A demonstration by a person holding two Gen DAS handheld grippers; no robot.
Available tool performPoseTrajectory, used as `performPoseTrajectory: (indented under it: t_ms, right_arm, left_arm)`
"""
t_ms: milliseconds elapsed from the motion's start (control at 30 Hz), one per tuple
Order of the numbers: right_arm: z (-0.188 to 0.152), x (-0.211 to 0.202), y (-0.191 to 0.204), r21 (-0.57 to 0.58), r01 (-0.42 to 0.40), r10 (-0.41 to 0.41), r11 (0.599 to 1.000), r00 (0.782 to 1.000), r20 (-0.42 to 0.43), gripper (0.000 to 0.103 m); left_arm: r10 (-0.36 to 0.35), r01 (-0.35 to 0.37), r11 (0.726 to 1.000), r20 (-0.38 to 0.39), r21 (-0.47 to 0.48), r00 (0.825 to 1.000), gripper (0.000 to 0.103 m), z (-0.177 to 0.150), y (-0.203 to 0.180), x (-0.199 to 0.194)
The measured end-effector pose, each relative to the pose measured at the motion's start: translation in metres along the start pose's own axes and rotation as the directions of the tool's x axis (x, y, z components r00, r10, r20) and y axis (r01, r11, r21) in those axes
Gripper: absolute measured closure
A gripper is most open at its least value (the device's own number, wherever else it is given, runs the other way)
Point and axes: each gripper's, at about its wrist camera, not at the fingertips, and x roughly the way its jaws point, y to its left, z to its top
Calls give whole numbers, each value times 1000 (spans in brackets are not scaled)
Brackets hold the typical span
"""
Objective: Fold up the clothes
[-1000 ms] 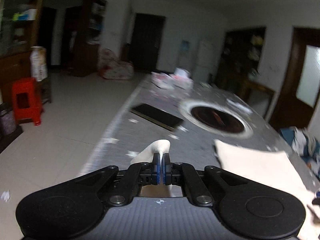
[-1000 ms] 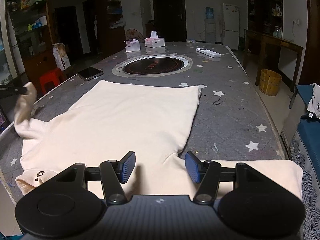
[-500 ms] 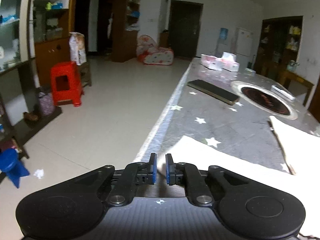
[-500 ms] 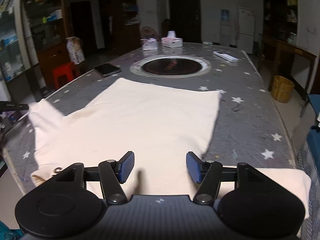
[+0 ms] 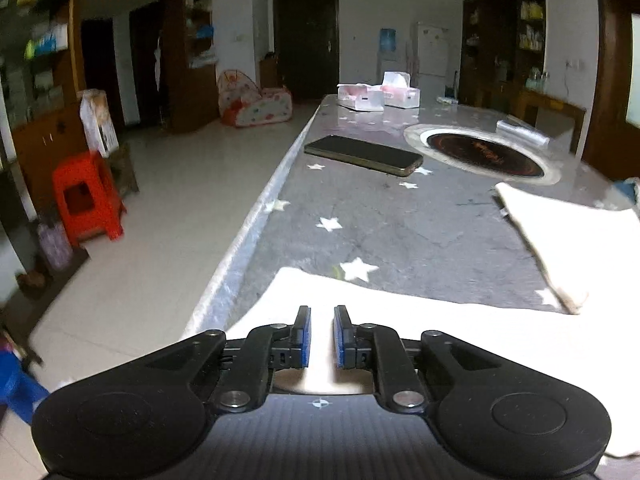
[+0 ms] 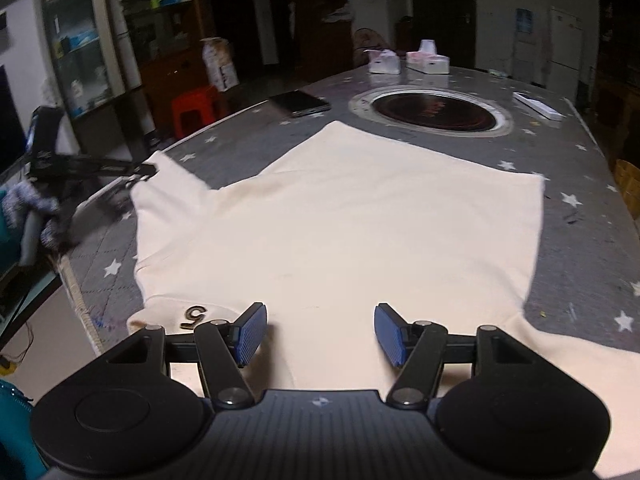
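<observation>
Left wrist view: we see the left gripper (image 5: 321,336) low over the sleeve (image 5: 360,308) of a cream shirt (image 6: 360,220), jaws slightly spread with a narrow gap and no cloth between the blue pads (image 5: 305,336). The sleeve lies flat at the near left edge of the grey star-patterned surface (image 5: 400,224). Beyond it we note a dark phone (image 5: 362,155), a round inset burner (image 5: 484,154), and two tissue boxes (image 5: 378,96) at the far end. A corner of the shirt hem (image 5: 560,240) shows at right. On the floor to the left stands a red stool (image 5: 86,196). Right wrist view: we see the right gripper (image 6: 320,334) near the collar end of the shirt, jaws spread wide, holding nothing; whether the pads (image 6: 250,332) touch the cloth we cannot tell. The shirt is laid out flat on the surface, hem toward the burner (image 6: 434,114), one sleeve extended left toward the surface edge and the other running off to the lower right. A dark "5" mark (image 6: 194,314) sits on the cloth just left of the left pad. The left gripper (image 6: 138,172) appears at the far left, at the tip of the extended sleeve. A white remote (image 6: 538,106) lies right of the burner.
</observation>
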Motion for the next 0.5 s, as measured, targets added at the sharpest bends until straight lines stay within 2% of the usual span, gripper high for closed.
performPoseTrajectory:
  t_ms: [167,400,500]
  right_arm:
    - [3,12,14,-35,-38,38,999,999,-18,42]
    - [5,21,33,-81,-93,92,992,996,-15,36]
    - [9,19,34,-80,-116,116,990,993,-5,37]
  left_arm:
    - [110,-110,990,7,89,994,90,7,-1,18]
    - [177,-176,983,-10,58,984,90,13,17,30]
    - [174,-173,984,-37,38,984,89,20,22,30]
